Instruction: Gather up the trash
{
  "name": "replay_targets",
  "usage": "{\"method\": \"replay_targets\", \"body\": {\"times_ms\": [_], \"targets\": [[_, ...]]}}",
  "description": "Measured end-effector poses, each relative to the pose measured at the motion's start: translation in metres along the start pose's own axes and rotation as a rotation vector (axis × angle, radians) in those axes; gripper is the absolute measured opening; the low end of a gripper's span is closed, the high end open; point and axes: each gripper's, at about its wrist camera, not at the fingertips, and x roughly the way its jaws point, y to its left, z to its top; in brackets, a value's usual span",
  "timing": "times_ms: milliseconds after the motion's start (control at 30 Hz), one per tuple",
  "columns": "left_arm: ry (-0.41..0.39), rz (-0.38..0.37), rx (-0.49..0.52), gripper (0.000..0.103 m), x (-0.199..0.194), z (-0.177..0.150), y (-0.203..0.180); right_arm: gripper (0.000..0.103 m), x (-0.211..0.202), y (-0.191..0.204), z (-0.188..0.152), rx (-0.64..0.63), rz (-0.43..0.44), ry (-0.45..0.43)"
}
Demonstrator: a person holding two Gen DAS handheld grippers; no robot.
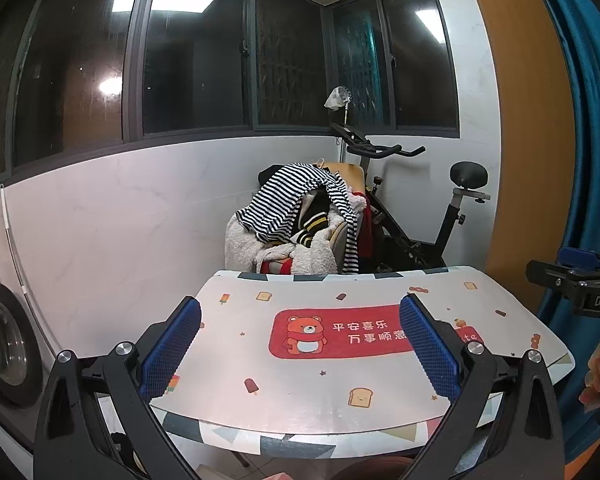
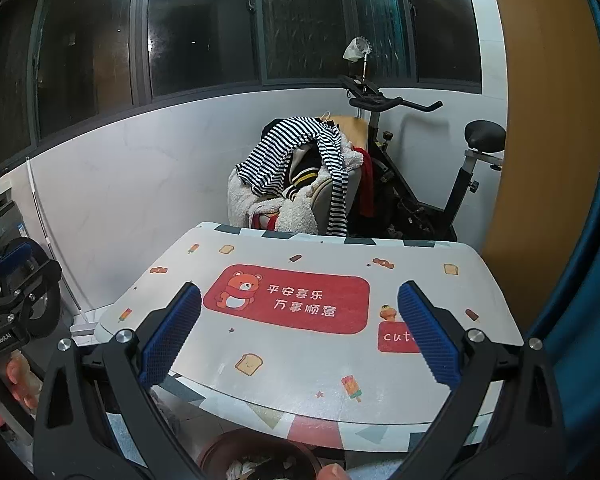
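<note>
**A:** Status on the tongs?

**B:** Left gripper [image 1: 300, 344] has its jaws spread wide, nothing between the blue pads [image 1: 171, 350]. Right gripper [image 2: 300, 340] is the same, wide apart and empty. Both hang above the near edge of the printed table [image 1: 312, 408].

**A:** Trash?

**B:** None on the tabletop ahead of either pair. The only candidate I see is below and behind the right tongs: a brown bin [image 2: 256, 454] under the table's near edge, with pale scraps in it. I can't tell what they are.

**A:** Risks?

**B:** First, I reach forward at nothing, since the top is bare. Second, dropping toward the bin, a finger could catch the table lip; it sits right between tongs and bin. Third, the two grippers are close side by side, so swinging inward could knock them together. The clothes pile [image 2: 296, 176] beyond the far edge isn't trash, I'd judge.
</note>
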Motion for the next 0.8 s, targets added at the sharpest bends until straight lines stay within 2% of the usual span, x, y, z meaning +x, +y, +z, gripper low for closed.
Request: {"method": "replay_targets", "body": {"times_ms": [200, 800], "targets": [[0.010, -0.022, -0.009, 0.097, -0.0007, -0.0023, 0.0008, 0.097, 0.0003, 0.0009, 0.0007, -0.001, 0.001, 0.008], [0.008, -0.016, -0.008, 0.097, -0.0005, -0.0025, 0.0053, 0.097, 0.0068, 0.0061, -0.0006, -0.004, 0.014, 0.016]]}}
